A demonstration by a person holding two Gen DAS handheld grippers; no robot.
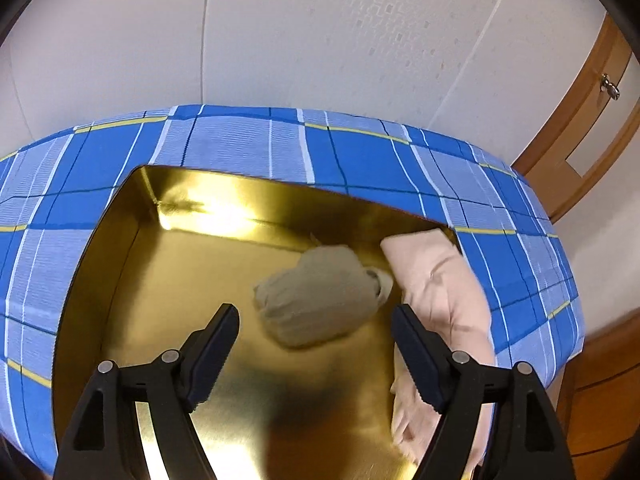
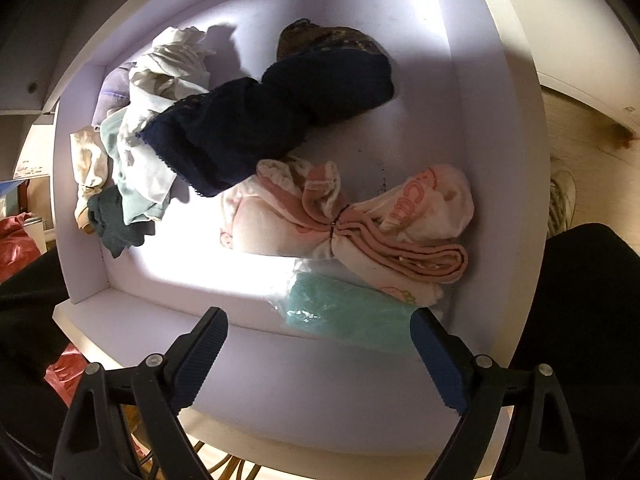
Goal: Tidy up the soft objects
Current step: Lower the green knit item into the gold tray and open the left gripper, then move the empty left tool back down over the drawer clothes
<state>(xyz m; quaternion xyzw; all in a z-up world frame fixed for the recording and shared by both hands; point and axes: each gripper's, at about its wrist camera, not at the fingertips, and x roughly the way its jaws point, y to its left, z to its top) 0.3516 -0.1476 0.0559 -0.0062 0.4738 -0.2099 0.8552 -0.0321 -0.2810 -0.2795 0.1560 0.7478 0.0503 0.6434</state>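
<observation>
Right tongs (image 2: 318,350) stand apart and empty over the drawer (image 2: 472,128); the teal bundle (image 2: 344,312) lies just ahead, long axis crosswise; left tongs (image 1: 316,346), also apart, hang over the gold box (image 1: 168,264).

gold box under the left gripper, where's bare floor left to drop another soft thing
Free: the shiny gold box floor left of the grey-beige rolled cloth, up to its left wall, and the near middle. Crowded: the right side, where the folded pale pink cloth lies along the wall.
</observation>
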